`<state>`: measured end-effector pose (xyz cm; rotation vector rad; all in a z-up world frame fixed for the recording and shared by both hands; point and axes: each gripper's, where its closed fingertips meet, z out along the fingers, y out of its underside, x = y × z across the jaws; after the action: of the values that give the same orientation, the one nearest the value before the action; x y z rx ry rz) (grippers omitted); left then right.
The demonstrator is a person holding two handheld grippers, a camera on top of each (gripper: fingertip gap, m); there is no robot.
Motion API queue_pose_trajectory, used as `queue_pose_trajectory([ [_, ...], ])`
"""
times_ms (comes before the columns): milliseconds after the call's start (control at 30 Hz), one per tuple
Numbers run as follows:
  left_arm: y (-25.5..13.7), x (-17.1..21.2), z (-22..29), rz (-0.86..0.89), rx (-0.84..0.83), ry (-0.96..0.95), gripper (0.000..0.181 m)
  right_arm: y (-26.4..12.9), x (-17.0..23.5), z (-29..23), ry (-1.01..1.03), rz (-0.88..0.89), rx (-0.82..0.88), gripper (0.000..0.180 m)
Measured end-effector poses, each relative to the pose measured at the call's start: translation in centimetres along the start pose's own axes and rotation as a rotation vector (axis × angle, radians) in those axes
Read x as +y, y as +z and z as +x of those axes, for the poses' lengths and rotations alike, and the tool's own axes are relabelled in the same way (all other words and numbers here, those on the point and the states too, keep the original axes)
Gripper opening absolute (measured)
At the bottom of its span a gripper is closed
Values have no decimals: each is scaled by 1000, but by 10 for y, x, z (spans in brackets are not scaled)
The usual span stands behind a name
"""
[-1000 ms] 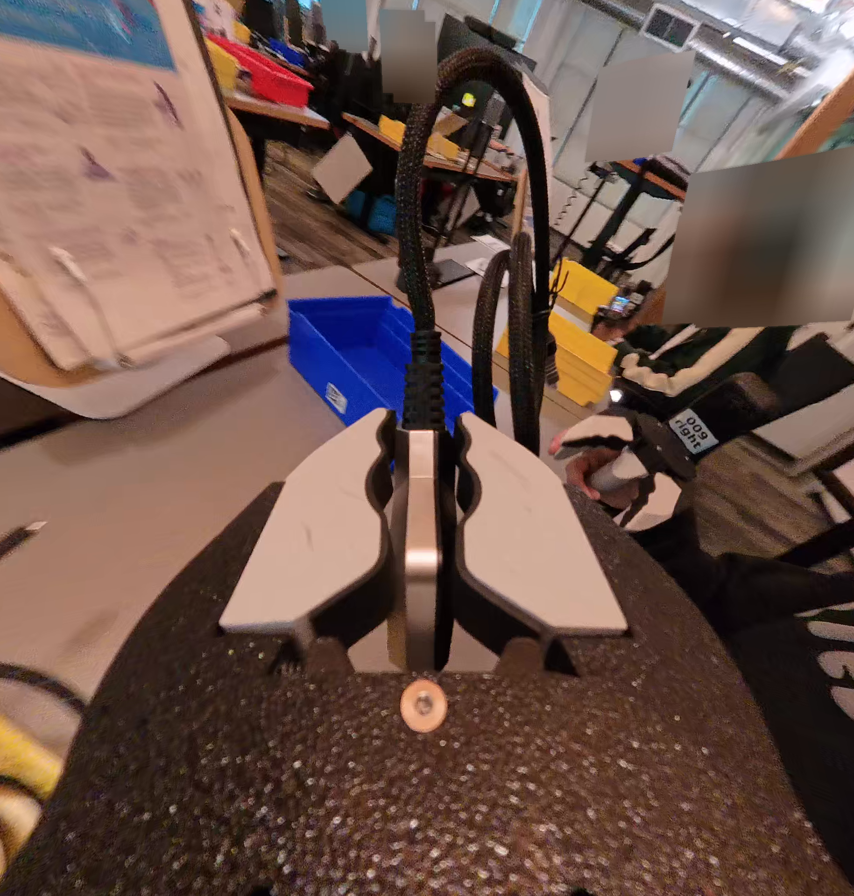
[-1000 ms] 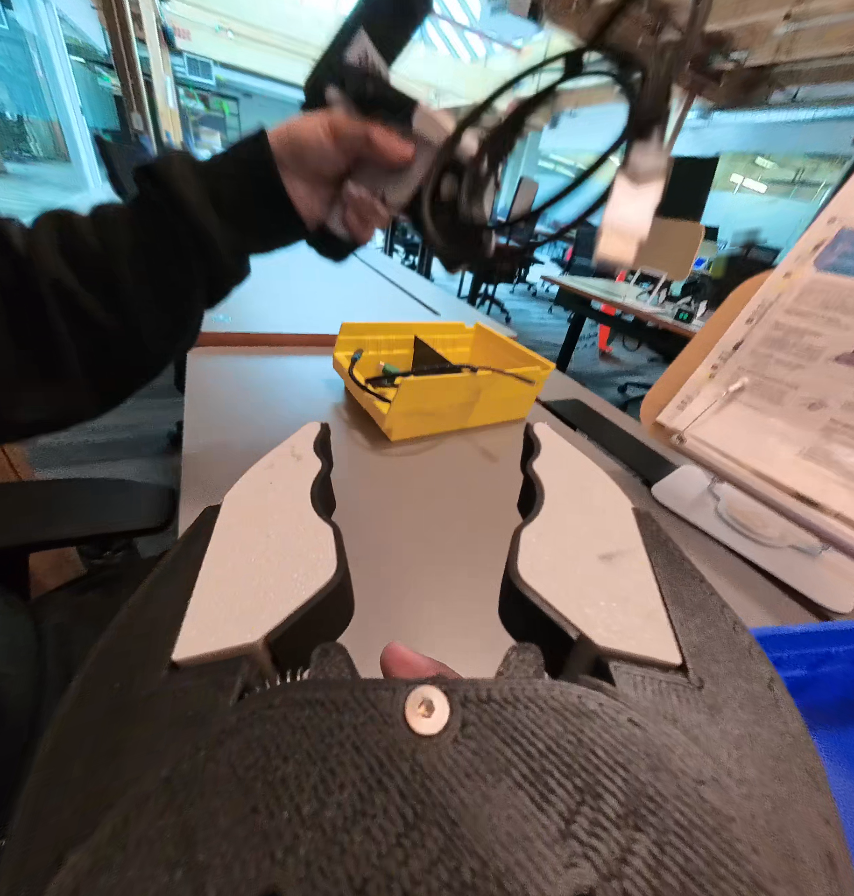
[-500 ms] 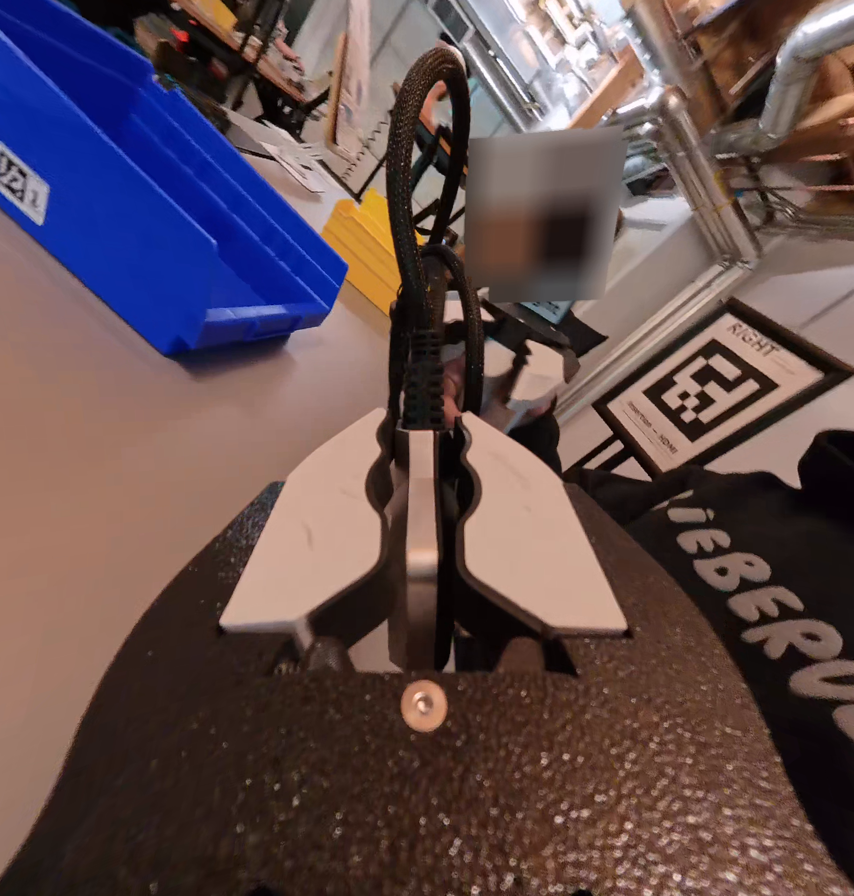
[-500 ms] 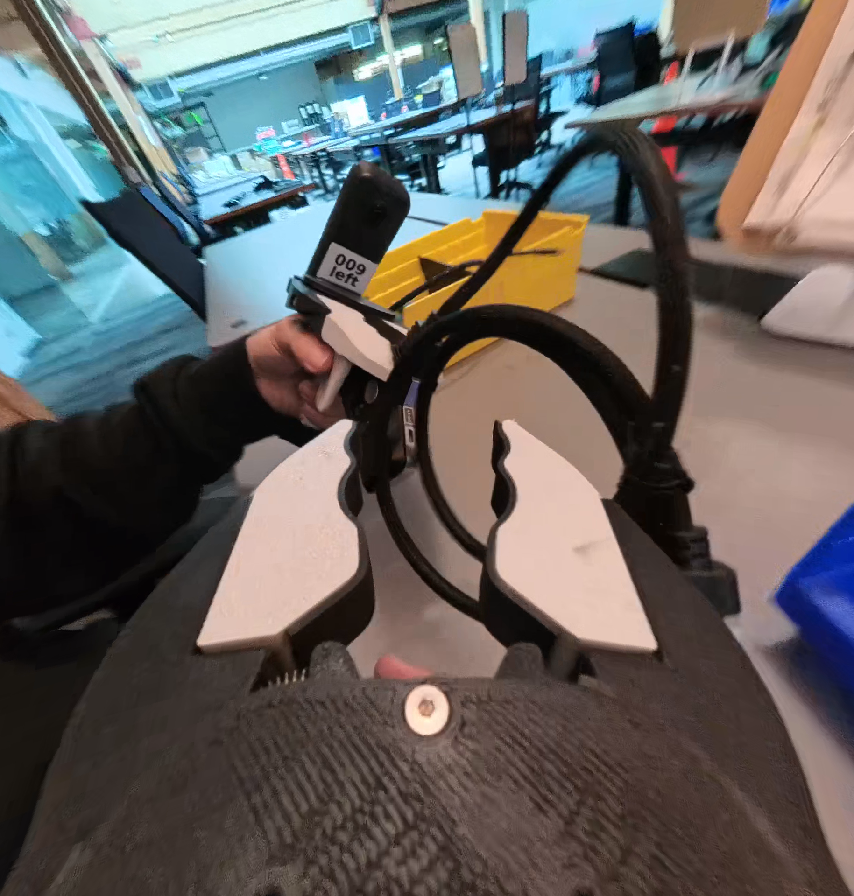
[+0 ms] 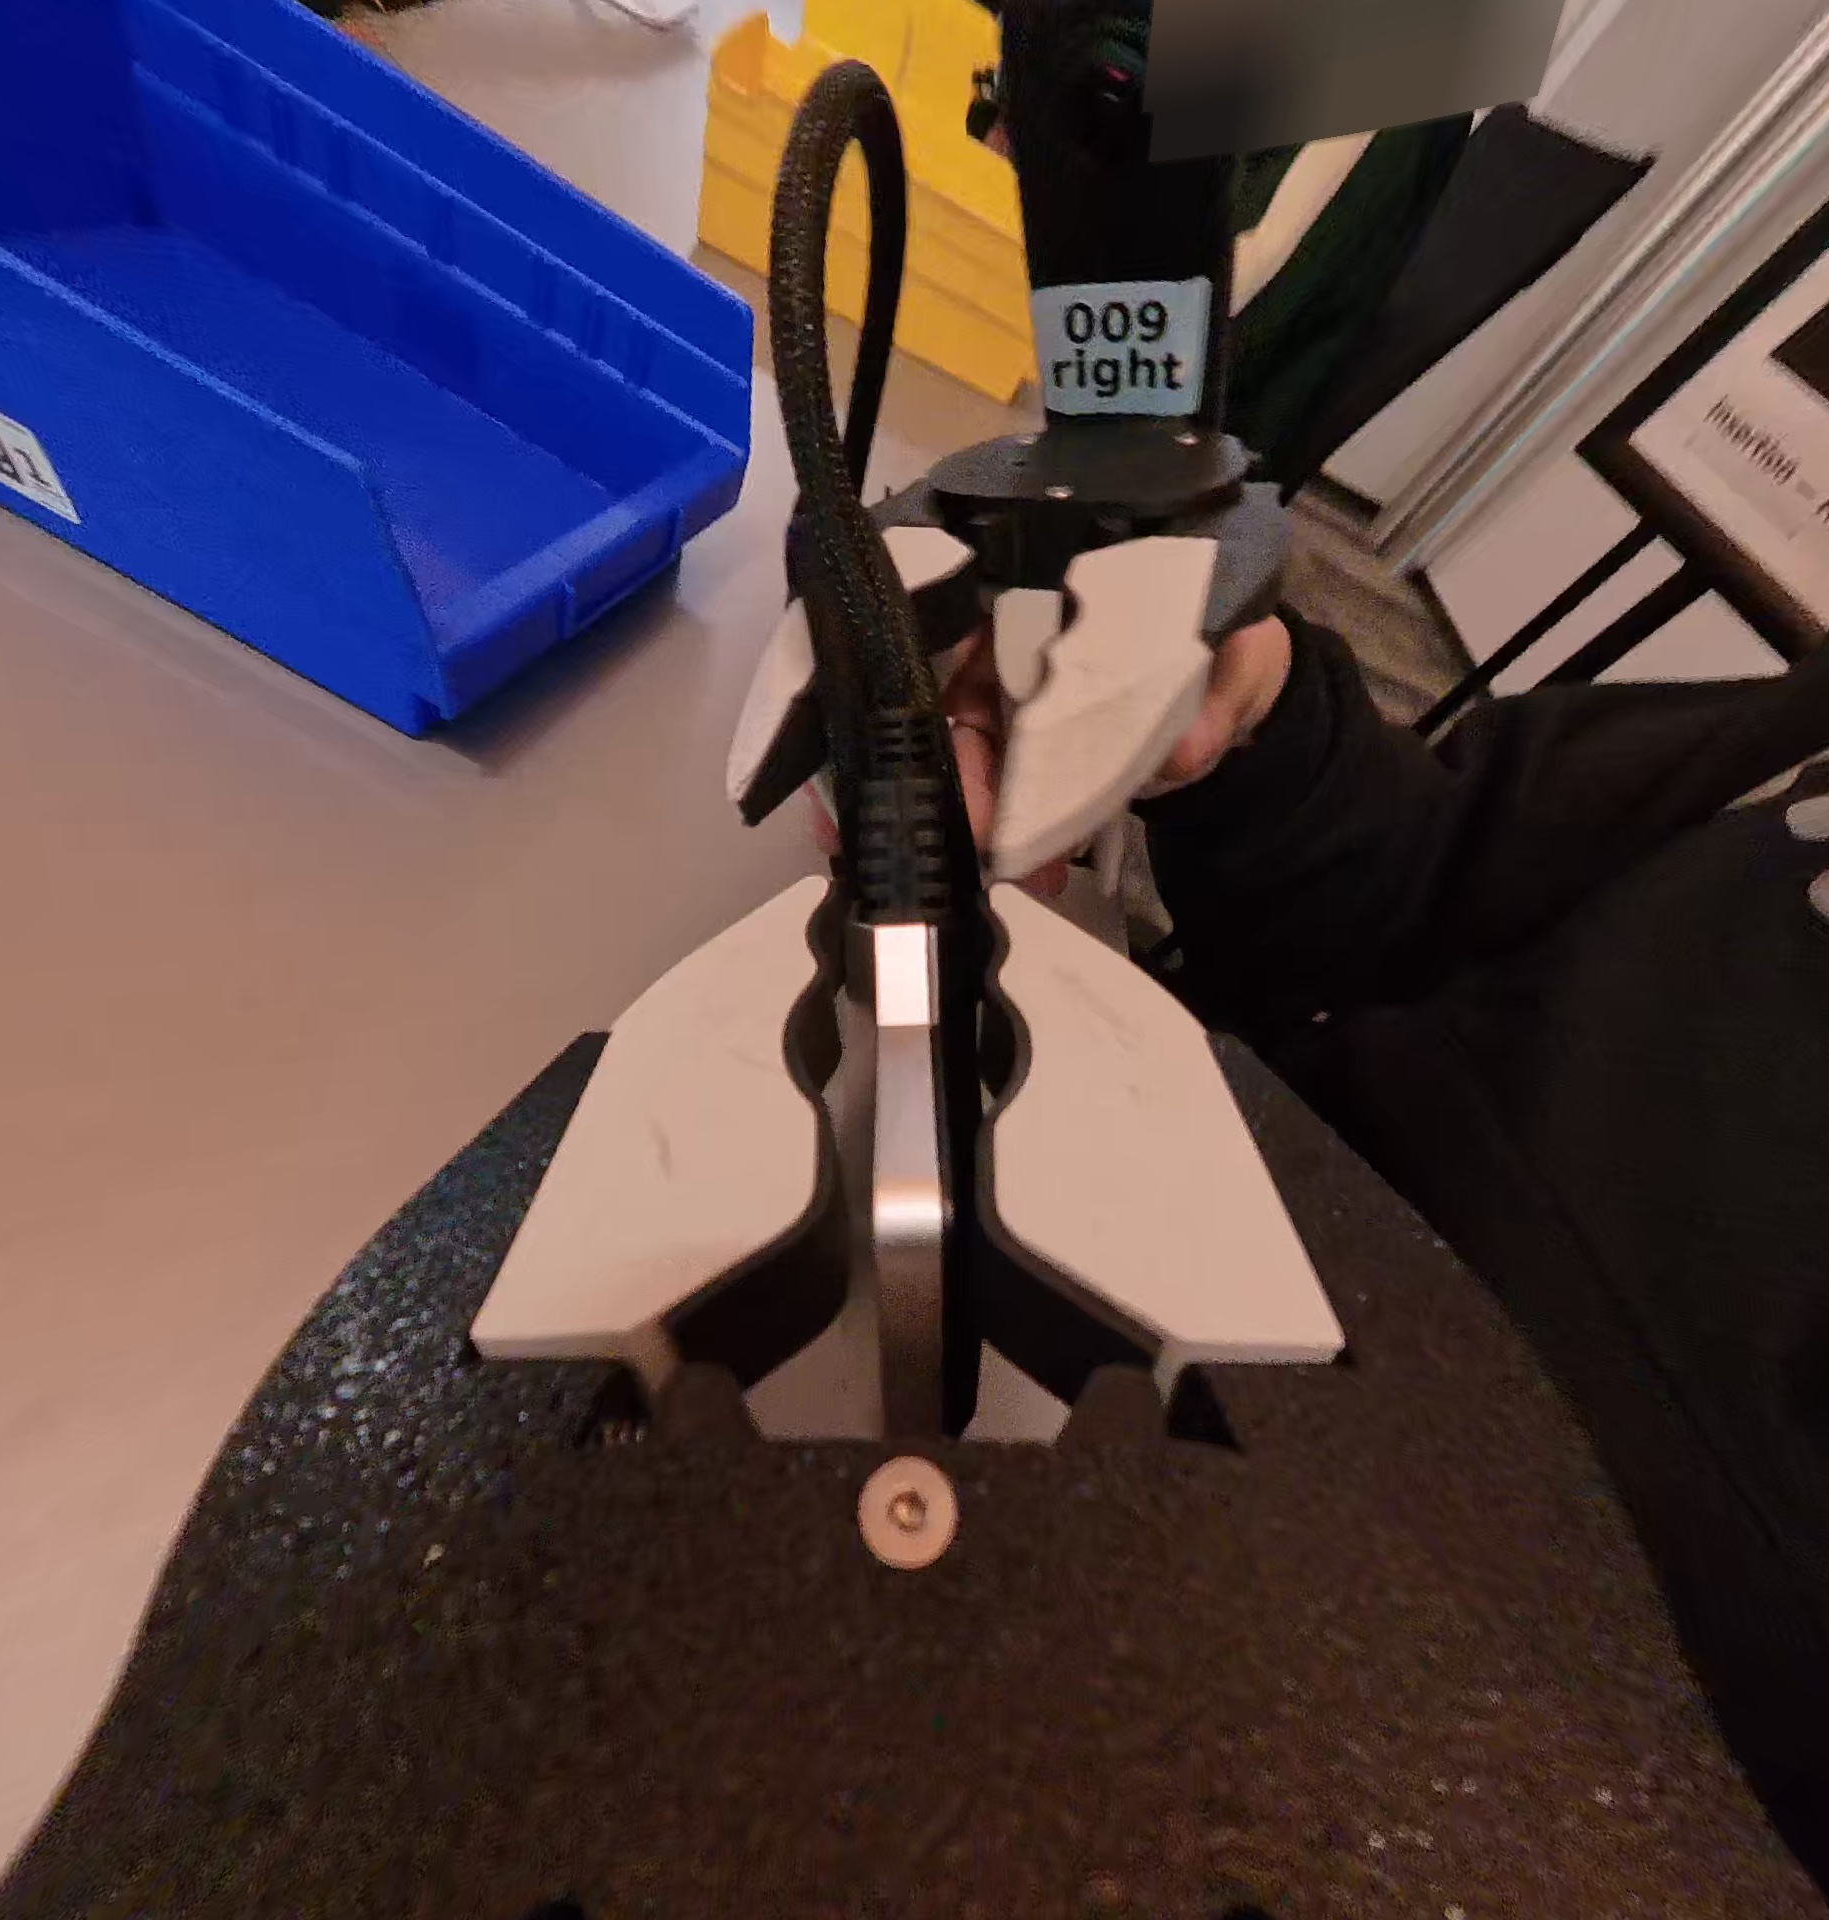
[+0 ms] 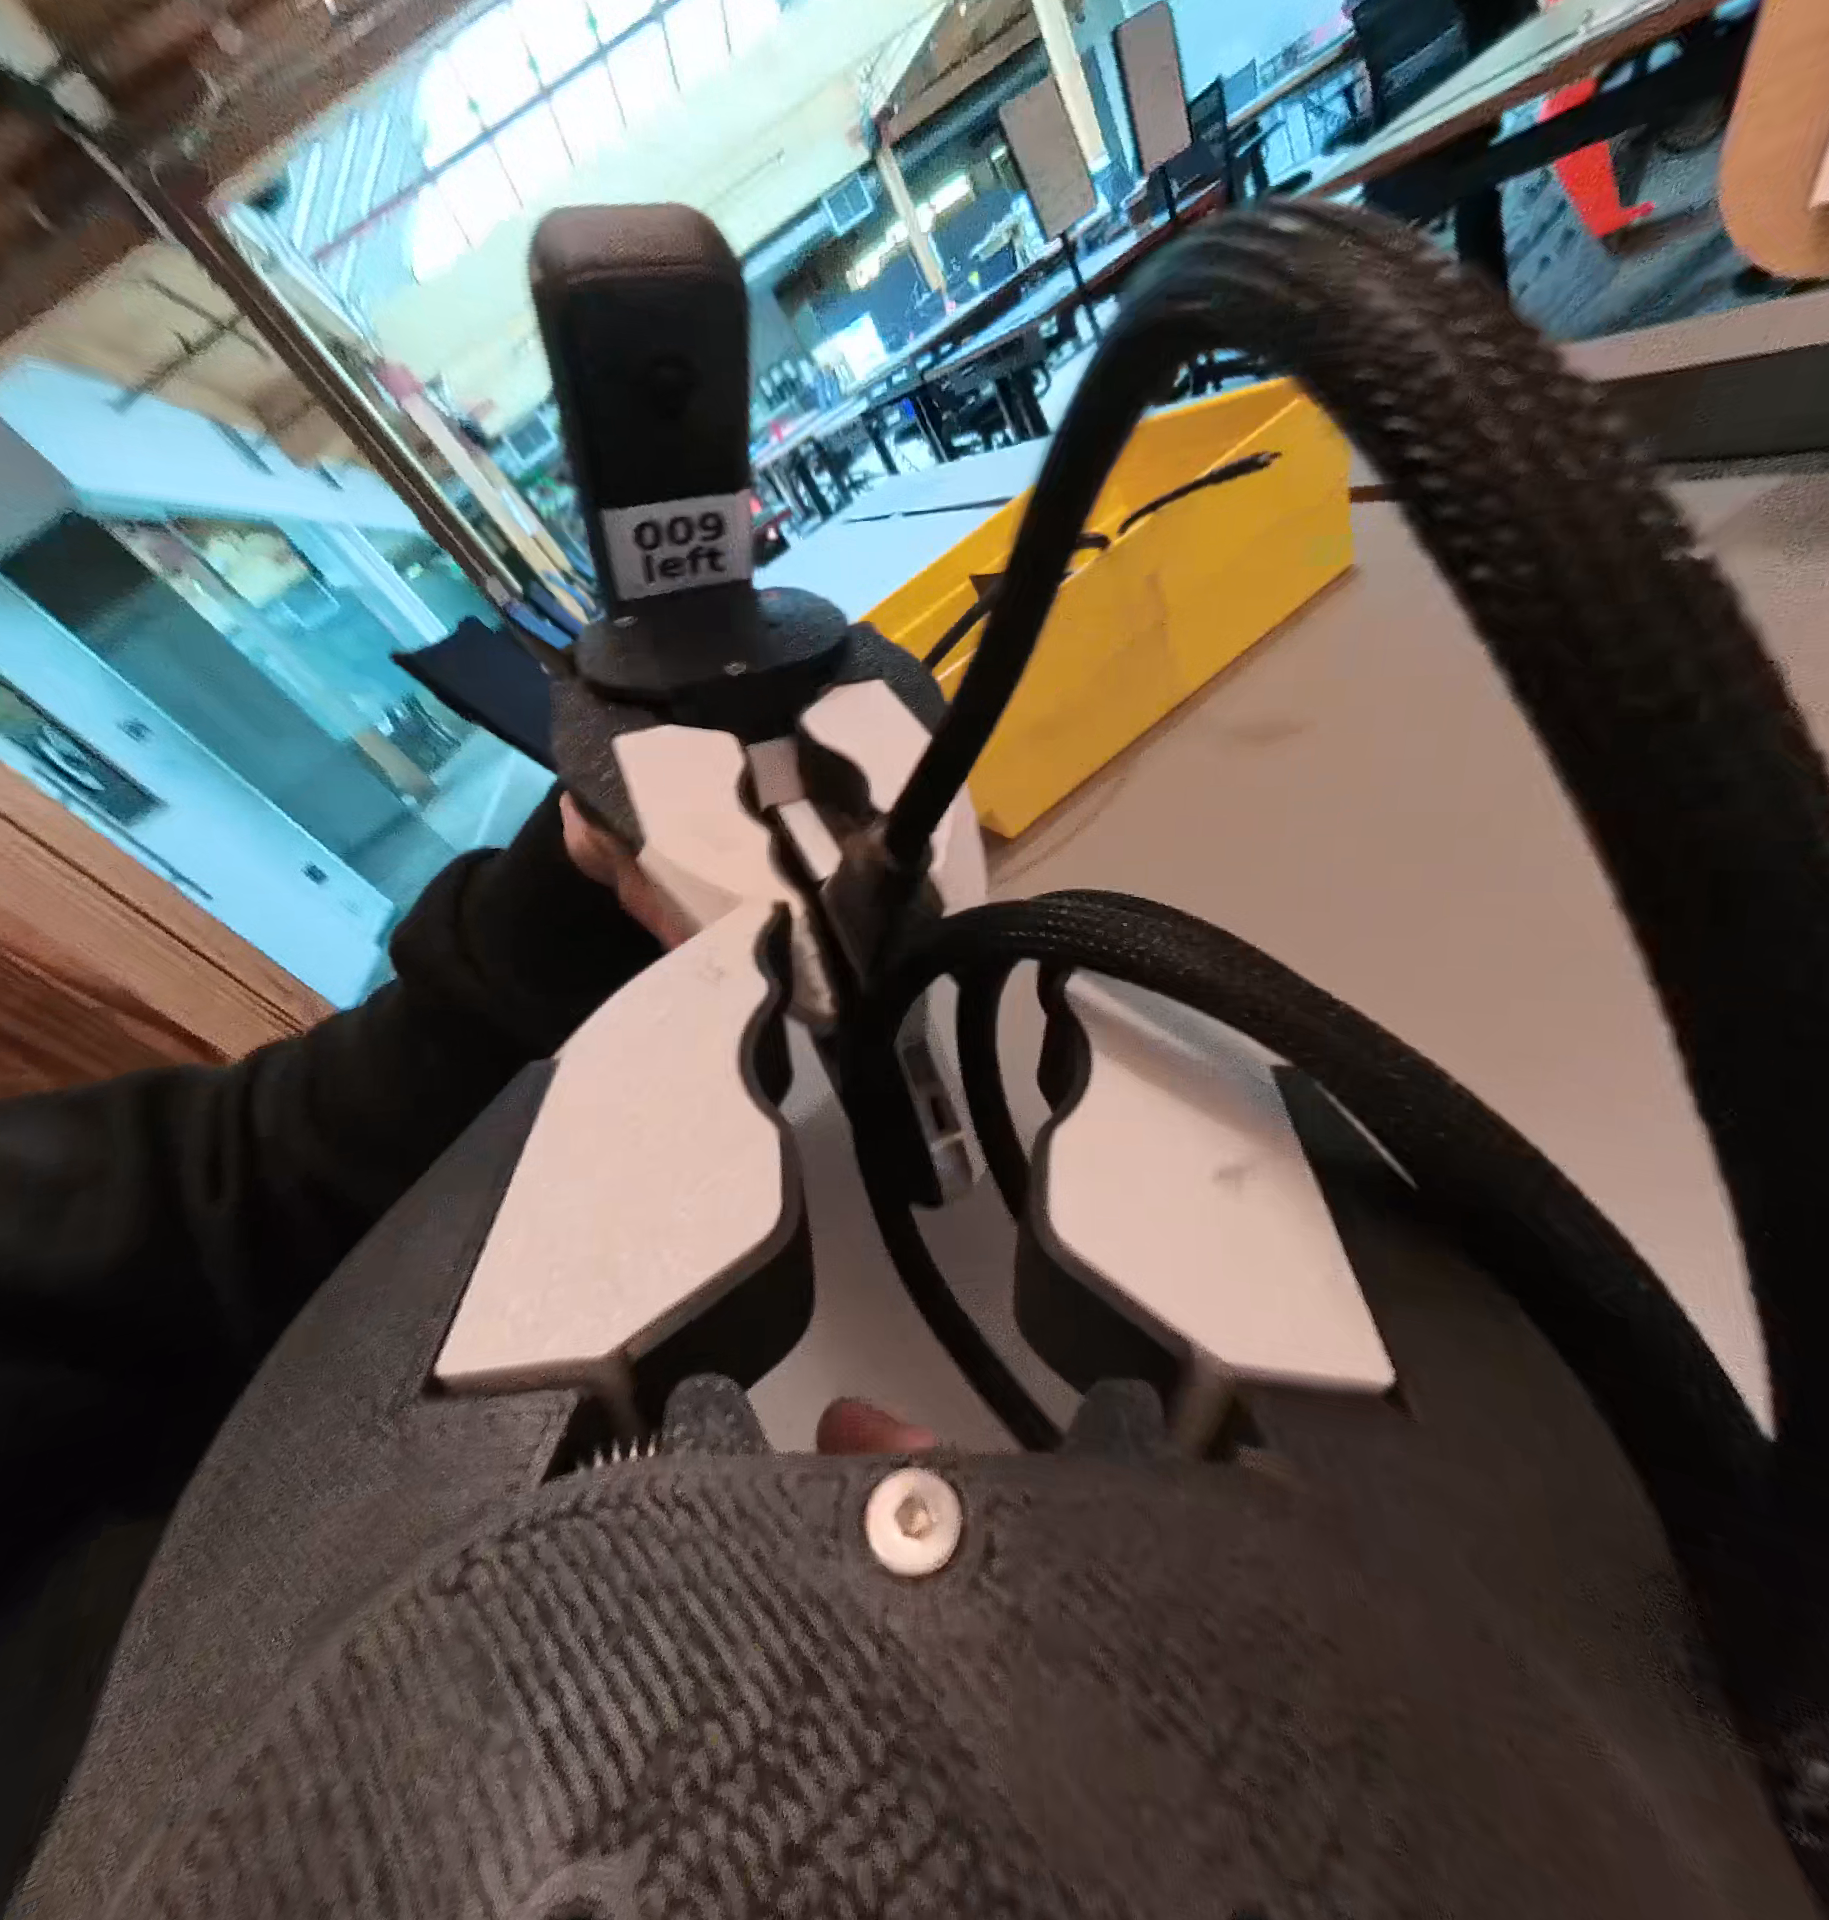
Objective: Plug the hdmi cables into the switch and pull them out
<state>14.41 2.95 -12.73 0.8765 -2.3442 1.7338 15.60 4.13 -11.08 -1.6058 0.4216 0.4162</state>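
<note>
step: pull-out phase, judged, plug seated in held switch | next: right gripper (image 6: 910, 1049) needs to close on strain relief, pull straight | left gripper (image 5: 905, 935) clamped on silver hdmi switch (image 5: 902, 1122) | right jaws wide, straddling braided hdmi cable (image 5: 837, 436) just beyond switch, not gripping | blue bin (image 5: 266, 343) left of switch

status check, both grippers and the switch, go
Left gripper shut on silver switch, braided cable plugged in. Right gripper open, straddling the plug end, not yet clamped. Cable loops crowd the fingers; nothing else in the way.
</note>
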Motion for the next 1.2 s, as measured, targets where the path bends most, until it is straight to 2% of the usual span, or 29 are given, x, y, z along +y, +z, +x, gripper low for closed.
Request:
queue_pose_trajectory([
  [33, 2, 1, 1, -25, -1, 14, 22, 1, -1, 3, 22, 22, -5, 35],
  [100, 4, 1, 1, -49, -12, 38, 22, 1, -3, -5, 51, 67, -96, 19],
  [267, 0, -12, 5, 9, -24, 104, 25, 0, -12, -10, 115, 132, -167, 17],
  [333, -6, -30, 4, 110, -105, 162, 42, -4, -23, -11, 205, 211, -208, 17],
  [367, -11, -37, 3, 159, -166, 202, 44, -9, -32, -11, 269, 278, -235, 17],
  [467, -23, -45, 4, 273, -346, 292, 66, -29, -54, -1, 489, 476, -298, 18],
  [533, -19, -36, 4, 288, -414, 302, 66, -36, -59, 5, 587, 548, -328, 16],
  [600, -9, -28, 8, 304, -397, 260, 63, -35, -58, 6, 629, 558, -344, 17],
  [633, -6, -28, 10, 327, -383, 219, 60, -31, -55, 6, 617, 543, -335, 17],
  [700, -6, -27, 6, 370, -370, 105, 32, -24, -49, 5, 609, 514, -306, 16],
  [767, -5, -26, 7, 404, -290, -2, 23, -21, -47, 1, 584, 501, -315, 17],
  [867, -3, -16, 1, 416, -216, -138, 21, -15, -40, 7, 512, 411, -219, 20],
  [900, -5, -14, -3, 445, -194, -192, 21, -12, -35, 9, 466, 351, -184, 29],
  [967, -12, -14, -11, 545, -97, -381, 20, -8, -25, 6, 380, 200, -145, 63],
  [1033, -17, -12, -20, 618, -25, -512, 20, -9, -17, -2, 274, 69, -129, 74],
  [1200, -30, -18, -27, 736, 127, -677, 21, -24, 7, -18, -161, -195, -68, 73],
])
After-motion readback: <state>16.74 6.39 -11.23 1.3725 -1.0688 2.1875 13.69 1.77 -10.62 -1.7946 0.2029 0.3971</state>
